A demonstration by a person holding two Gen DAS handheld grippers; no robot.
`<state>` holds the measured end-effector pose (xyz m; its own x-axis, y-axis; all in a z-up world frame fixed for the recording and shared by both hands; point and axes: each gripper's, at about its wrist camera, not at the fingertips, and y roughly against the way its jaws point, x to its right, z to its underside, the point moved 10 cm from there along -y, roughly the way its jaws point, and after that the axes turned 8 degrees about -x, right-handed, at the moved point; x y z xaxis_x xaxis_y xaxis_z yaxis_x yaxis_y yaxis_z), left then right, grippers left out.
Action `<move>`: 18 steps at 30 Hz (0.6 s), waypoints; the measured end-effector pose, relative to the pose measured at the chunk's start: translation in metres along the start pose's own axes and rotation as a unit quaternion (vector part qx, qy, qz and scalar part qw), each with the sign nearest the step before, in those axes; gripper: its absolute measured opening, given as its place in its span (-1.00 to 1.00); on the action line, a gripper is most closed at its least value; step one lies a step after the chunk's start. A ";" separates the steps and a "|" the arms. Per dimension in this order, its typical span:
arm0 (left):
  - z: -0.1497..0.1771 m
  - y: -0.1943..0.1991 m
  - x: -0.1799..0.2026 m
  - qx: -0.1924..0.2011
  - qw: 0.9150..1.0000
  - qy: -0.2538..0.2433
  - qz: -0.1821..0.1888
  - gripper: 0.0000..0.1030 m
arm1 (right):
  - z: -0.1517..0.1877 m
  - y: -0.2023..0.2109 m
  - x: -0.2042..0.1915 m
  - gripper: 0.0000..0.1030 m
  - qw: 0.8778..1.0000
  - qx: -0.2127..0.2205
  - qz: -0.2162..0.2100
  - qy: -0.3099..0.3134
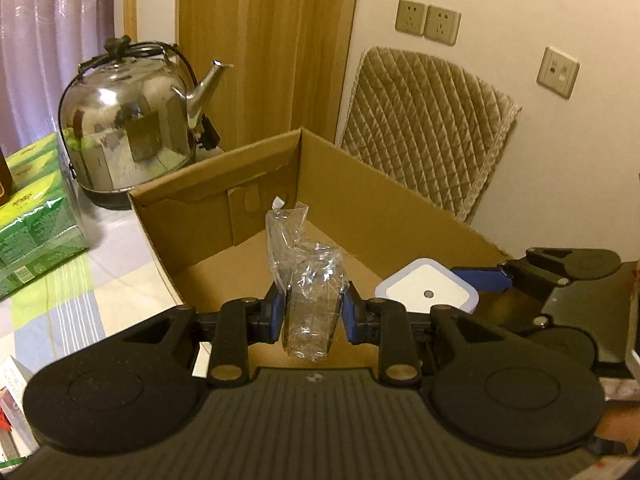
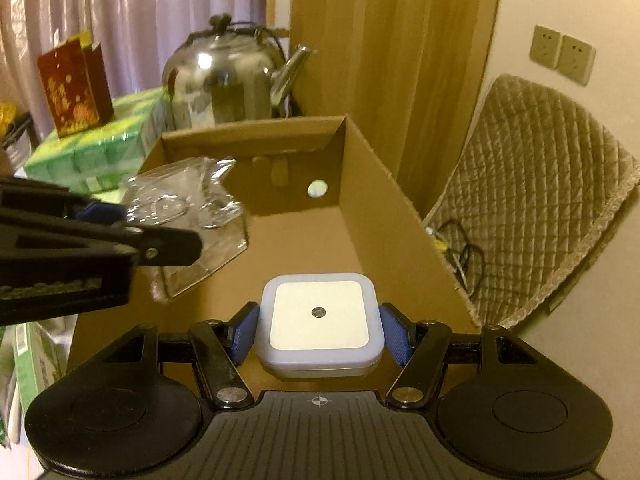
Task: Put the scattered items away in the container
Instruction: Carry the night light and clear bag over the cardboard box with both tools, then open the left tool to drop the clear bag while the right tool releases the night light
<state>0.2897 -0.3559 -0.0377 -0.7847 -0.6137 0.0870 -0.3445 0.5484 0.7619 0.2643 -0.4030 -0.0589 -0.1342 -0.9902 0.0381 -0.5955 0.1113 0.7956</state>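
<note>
Over the open cardboard box [image 1: 224,216], the left gripper [image 1: 314,312] has its blue pads pressed against the two sides of a crinkled clear plastic bag [image 1: 308,280], which stands up between them above the box floor. Beside it, the right gripper [image 2: 320,334] is closed to the width of a square white night light [image 2: 319,316], clamping it flat by its edges, just above the box's near end. A steel kettle [image 1: 128,128] sits behind the box.

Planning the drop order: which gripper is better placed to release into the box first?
Probably the right gripper: its night light hangs over bare box floor. The left gripper holds a plastic bag nearer the box's edge.
</note>
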 end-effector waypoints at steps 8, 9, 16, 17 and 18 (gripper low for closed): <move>0.006 -0.023 0.002 -0.032 0.999 -0.008 0.000 -0.53 | 0.007 -0.013 -0.001 0.20 0.999 -0.031 0.000 0.013; 0.006 -0.025 0.001 -0.035 0.999 -0.009 -0.001 -0.53 | 0.008 -0.014 -0.002 0.20 0.999 -0.035 0.000 0.016; 0.009 -0.041 0.001 -0.064 0.997 -0.028 -0.013 -0.53 | 0.012 -0.020 -0.004 0.20 0.998 -0.049 0.000 0.032; 0.010 -0.042 0.002 -0.066 0.997 -0.030 -0.013 -0.53 | 0.013 -0.021 -0.005 0.20 0.998 -0.050 -0.001 0.034; 0.011 -0.043 0.003 -0.068 0.997 -0.031 -0.012 -0.53 | 0.013 -0.021 -0.006 0.20 0.998 -0.051 -0.001 0.036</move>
<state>0.2968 -0.3750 -0.0778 -0.8084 -0.5878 0.0312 -0.2936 0.4487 0.8441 0.2674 -0.3986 -0.0833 -0.0733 -0.9943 0.0770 -0.5112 0.1038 0.8532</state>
